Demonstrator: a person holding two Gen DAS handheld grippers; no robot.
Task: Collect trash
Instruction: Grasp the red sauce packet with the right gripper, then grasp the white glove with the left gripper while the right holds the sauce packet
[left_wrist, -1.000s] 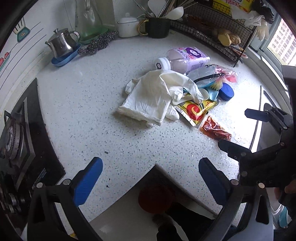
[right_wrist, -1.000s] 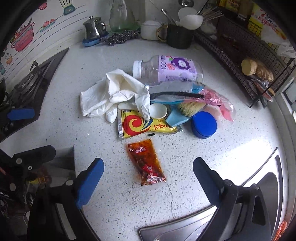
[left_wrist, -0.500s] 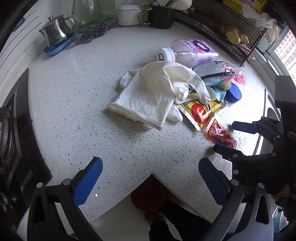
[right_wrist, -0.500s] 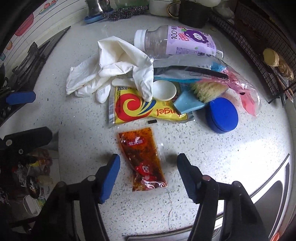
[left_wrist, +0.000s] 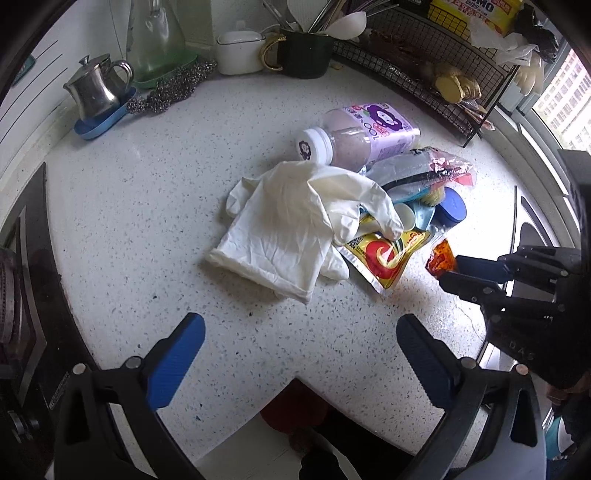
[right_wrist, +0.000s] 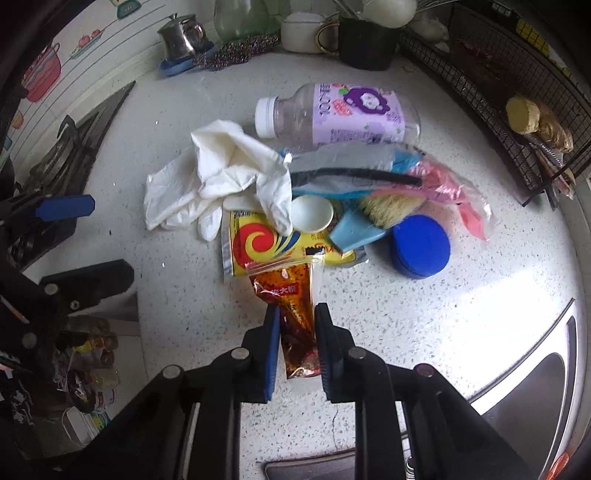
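On the speckled countertop (right_wrist: 480, 314) the litter counts out like this. One clear plastic bottle (right_wrist: 332, 114) with a purple label and white cap, lying on its side. White rubber gloves (right_wrist: 221, 177) in a crumpled heap, probably two, though the folds make the number hard to fix. One yellow sachet (right_wrist: 266, 247) with a red swirl. One red chili-oil sauce packet (right_wrist: 295, 317). One small white cap (right_wrist: 312, 214). One round blue lid (right_wrist: 421, 247). One brush (right_wrist: 373, 218) with pale bristles and a light-blue handle. One clear plastic bag (right_wrist: 424, 177) with pink and blue print.

Two grippers: the left gripper (left_wrist: 299, 354) and the right gripper (right_wrist: 295, 314).
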